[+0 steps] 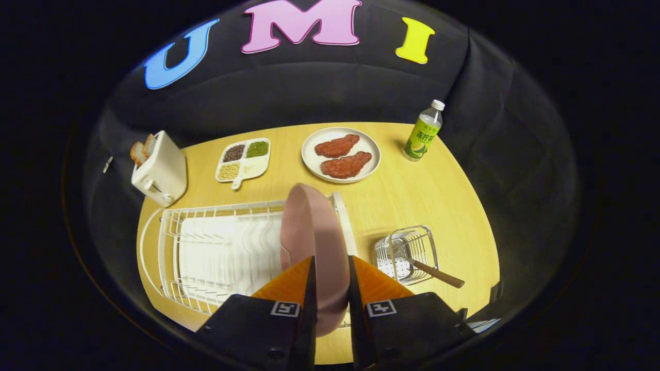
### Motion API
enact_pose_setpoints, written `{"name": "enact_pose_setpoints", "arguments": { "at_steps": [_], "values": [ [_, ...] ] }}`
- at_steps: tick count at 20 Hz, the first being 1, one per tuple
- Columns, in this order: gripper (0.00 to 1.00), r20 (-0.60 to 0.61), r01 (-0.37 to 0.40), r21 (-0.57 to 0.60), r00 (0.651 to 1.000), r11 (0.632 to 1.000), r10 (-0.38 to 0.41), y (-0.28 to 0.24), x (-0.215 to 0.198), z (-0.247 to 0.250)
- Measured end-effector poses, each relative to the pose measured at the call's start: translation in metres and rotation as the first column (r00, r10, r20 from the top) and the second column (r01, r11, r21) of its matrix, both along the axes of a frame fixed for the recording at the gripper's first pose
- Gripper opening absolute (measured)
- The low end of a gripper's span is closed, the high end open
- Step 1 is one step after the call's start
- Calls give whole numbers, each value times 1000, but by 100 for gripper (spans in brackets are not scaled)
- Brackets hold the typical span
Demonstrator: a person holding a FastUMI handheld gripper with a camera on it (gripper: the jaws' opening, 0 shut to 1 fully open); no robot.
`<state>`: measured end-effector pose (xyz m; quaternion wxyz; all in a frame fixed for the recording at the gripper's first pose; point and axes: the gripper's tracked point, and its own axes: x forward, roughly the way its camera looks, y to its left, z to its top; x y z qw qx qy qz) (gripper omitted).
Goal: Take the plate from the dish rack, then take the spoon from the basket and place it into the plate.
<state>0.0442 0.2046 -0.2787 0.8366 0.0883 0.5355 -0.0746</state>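
A pink plate [309, 226] stands on edge at the right end of the white wire dish rack [206, 247]. My gripper [331, 268] is shut on the plate's rim, one finger on each face. To the right of the rack stands a small wire basket [412, 242]. A spoon [428, 272] lies in it, its wooden handle sticking out over the basket's near right side. The plate's lower edge is hidden behind my fingers.
On the wooden table beyond the rack are a white toaster [162, 172] with bread, a divided tray of grains [243, 158], a white plate with two pieces of meat [341, 154] and a green-labelled bottle [424, 133]. Bare tabletop lies between the basket and the meat plate.
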Motion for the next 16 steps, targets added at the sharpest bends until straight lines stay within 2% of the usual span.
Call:
{"name": "enact_pose_setpoints", "arguments": {
  "at_steps": [3, 9, 11, 16],
  "values": [
    [24, -4, 4, -66, 1000, 998, -5, -1, -2, 5],
    [24, 45, -41, -228, 998, 973, 52, -4, 11, 34],
    [24, 59, -34, -208, 997, 978, 47, -2, 9, 43],
    [24, 113, 40, -3, 993, 999, -40, 3, -4, 68]
  ]
}}
